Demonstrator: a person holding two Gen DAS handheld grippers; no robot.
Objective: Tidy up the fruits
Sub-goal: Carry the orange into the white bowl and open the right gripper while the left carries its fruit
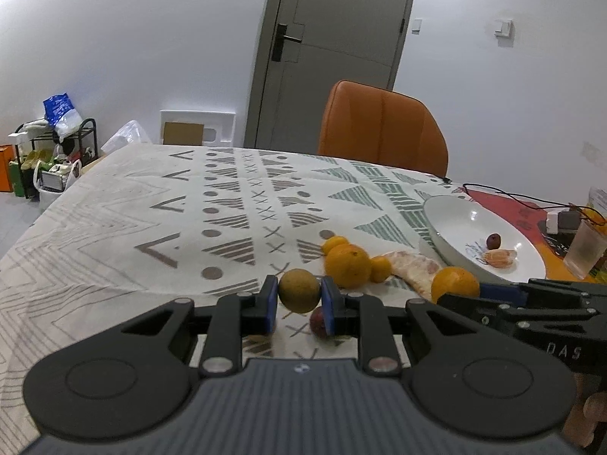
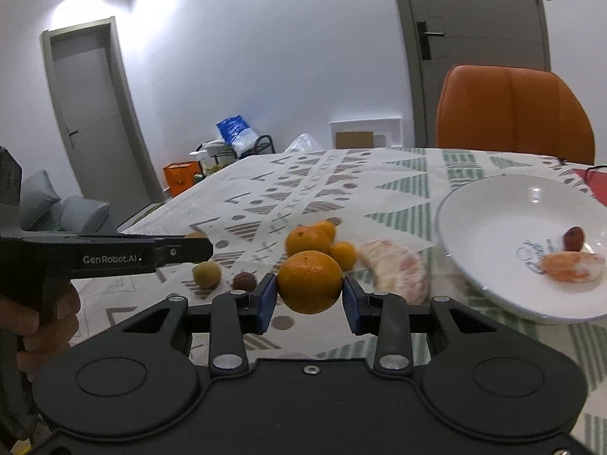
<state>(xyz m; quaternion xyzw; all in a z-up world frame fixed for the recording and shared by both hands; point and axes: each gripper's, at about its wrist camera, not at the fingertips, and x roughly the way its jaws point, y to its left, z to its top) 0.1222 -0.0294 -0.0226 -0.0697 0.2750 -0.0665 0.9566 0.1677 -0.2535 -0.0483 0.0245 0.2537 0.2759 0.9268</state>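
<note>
In the left wrist view my left gripper (image 1: pixel 299 295) is shut on a small round yellow-green fruit (image 1: pixel 299 290), held just above the patterned tablecloth. A dark red fruit (image 1: pixel 318 322) lies on the cloth under it. In the right wrist view my right gripper (image 2: pixel 309 295) is shut on an orange (image 2: pixel 309 282). Beyond it lie three more oranges (image 2: pixel 307 240) and a peeled pomelo segment (image 2: pixel 398 269). The white plate (image 2: pixel 493 220) to the right holds a red date (image 2: pixel 573 238) and a peeled tangerine (image 2: pixel 571 267). The left gripper (image 2: pixel 189 250) shows side-on at the left, with a yellow-green fruit (image 2: pixel 206 273) just below its finger.
An orange chair (image 1: pixel 379 129) stands behind the table's far edge. A black cable (image 1: pixel 504 193), a charger and a translucent cup (image 1: pixel 584 250) sit past the plate on the right. A shoe rack (image 1: pixel 57 151) with bags stands on the floor at the left. A hand (image 2: pixel 41 314) grips the left gripper's handle.
</note>
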